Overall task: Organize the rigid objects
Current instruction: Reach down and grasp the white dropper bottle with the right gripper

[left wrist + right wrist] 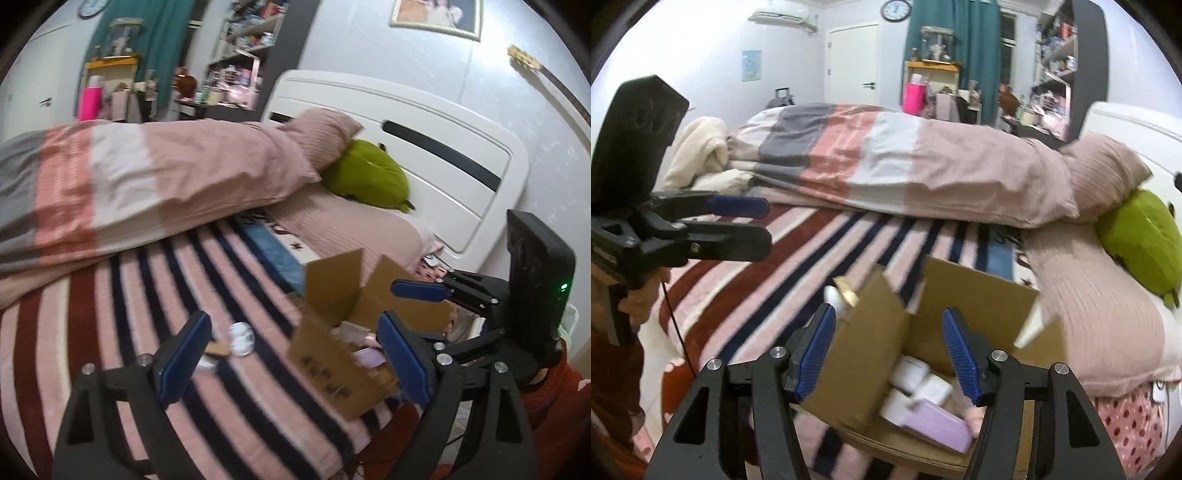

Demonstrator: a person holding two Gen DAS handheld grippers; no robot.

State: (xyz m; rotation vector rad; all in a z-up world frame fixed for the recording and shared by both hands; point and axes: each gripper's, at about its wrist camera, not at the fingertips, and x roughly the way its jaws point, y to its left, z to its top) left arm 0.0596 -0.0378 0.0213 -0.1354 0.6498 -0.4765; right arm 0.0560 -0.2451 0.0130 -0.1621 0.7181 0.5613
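Observation:
An open cardboard box (975,295) sits on the striped blanket at the bed's near edge; it also shows in the left wrist view (332,291). Inside lie white containers (919,384) and a lilac case (938,424). On the blanket left of the box lie a round white item (241,338) and a small tan piece (217,348). My left gripper (291,354) is open and empty above the blanket beside the box. My right gripper (890,350) is open and empty over the box's left flap. Each gripper shows in the other's view.
A folded duvet (905,162) lies across the bed behind the blanket. A pink pillow (321,136) and a green plush (369,177) rest by the white headboard (424,147). Shelves and a desk stand beyond the bed.

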